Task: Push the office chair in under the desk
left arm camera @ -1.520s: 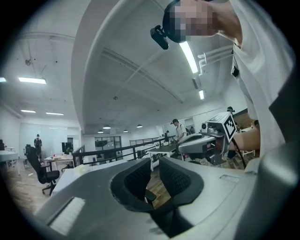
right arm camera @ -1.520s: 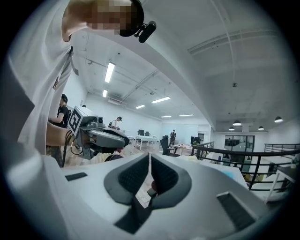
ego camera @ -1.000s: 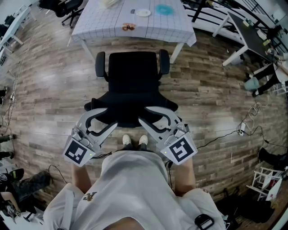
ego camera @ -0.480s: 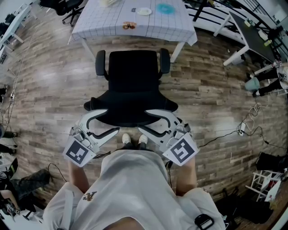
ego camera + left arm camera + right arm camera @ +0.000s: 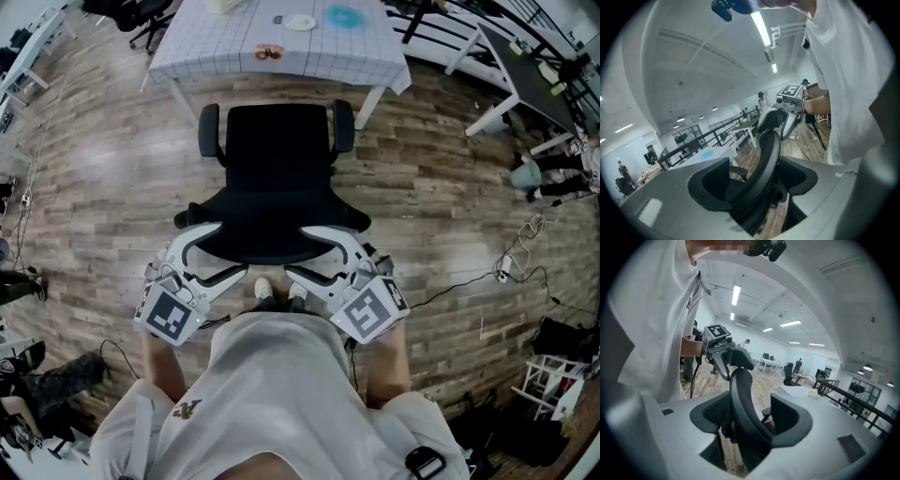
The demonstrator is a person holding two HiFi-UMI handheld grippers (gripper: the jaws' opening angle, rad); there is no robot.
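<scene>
A black office chair faces a desk under a white gridded cloth, with its seat just short of the desk's front edge. Its backrest is nearest me. My left gripper straddles the backrest's left top edge, and my right gripper straddles its right top edge. Both pairs of jaws have just been opening. The backrest rim runs between the pads with gaps on each side, so neither grips it. Each gripper view shows the other gripper across the backrest.
A plate, a blue disc and a small item lie on the desk. Another chair stands at top left. White desks are at right. Cables trail on the wood floor. My feet are behind the chair.
Both pairs of jaws have spread apart off the backrest rim. Both grippers have sunk a little. The chair sits slightly closer to the desk than a second ago.
</scene>
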